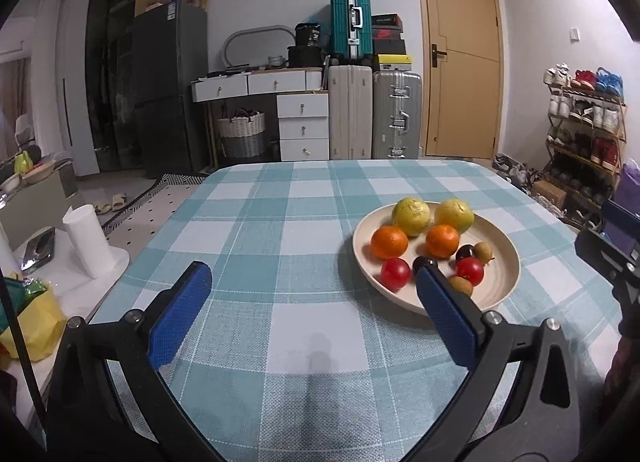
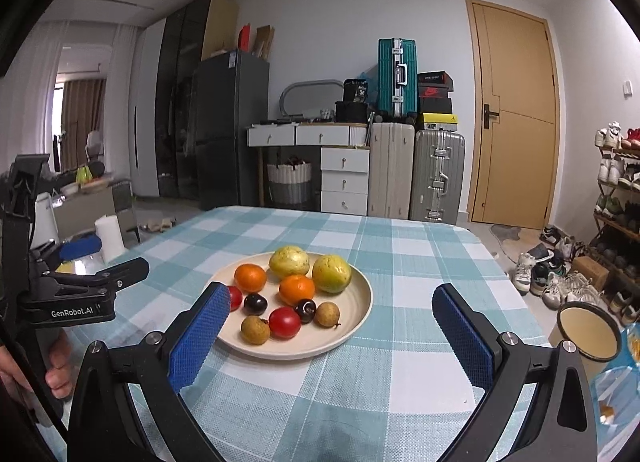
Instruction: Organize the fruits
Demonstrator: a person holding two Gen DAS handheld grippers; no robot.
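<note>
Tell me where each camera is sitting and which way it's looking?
Left wrist view: rides the left gripper, low over the checked tablecloth, facing the far wall; its own open blue fingers show, with the plate off to the right.
Right wrist view: rides the right gripper, facing the same way, the plate ahead and left of centre; its open blue fingers show, plus the left gripper and a hand.
Both share the fruit plate, suitcases and door.
</note>
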